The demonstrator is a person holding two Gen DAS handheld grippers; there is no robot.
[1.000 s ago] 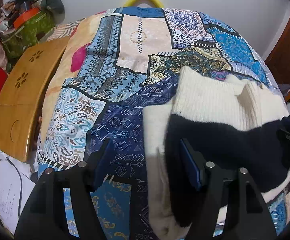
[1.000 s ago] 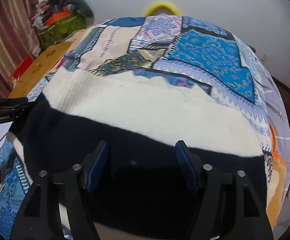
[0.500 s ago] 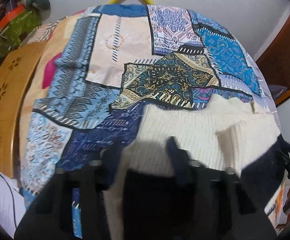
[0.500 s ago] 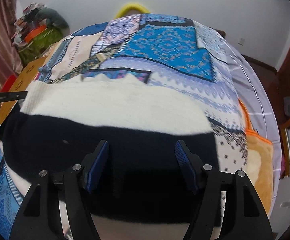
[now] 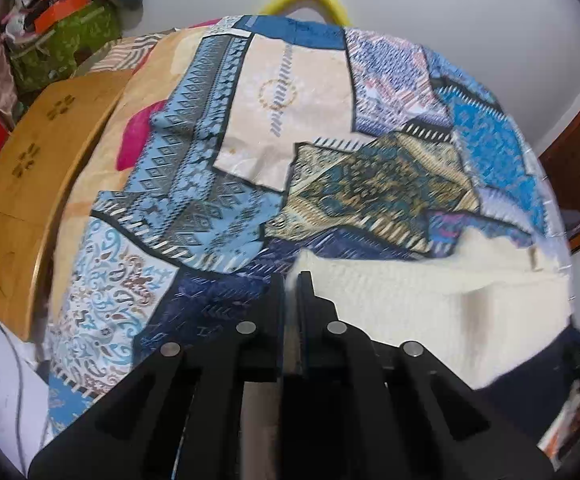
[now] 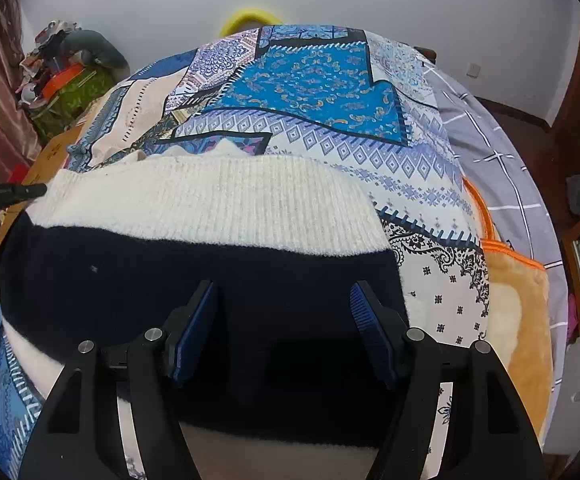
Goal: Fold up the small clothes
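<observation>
1. Sweater, cream and navy, lies on the patchwork bedspread.
2. Left gripper fingers just closed, clamped on the sweater's cream edge.
3. Right gripper fingers spread apart above the navy band, gripping nothing.

Both views bright, soft even room light, no glare. Left wrist view blurry all over: bedspread pattern smeared, cream sweater edge fuzzy. Right wrist view sharp: sweater knit ribs clear. Dark shadow on navy part of sweater between right gripper fingers. Fisheye bends bed into dome, wall curves. Corners black. Far clutter at left edge squashed, small.
</observation>
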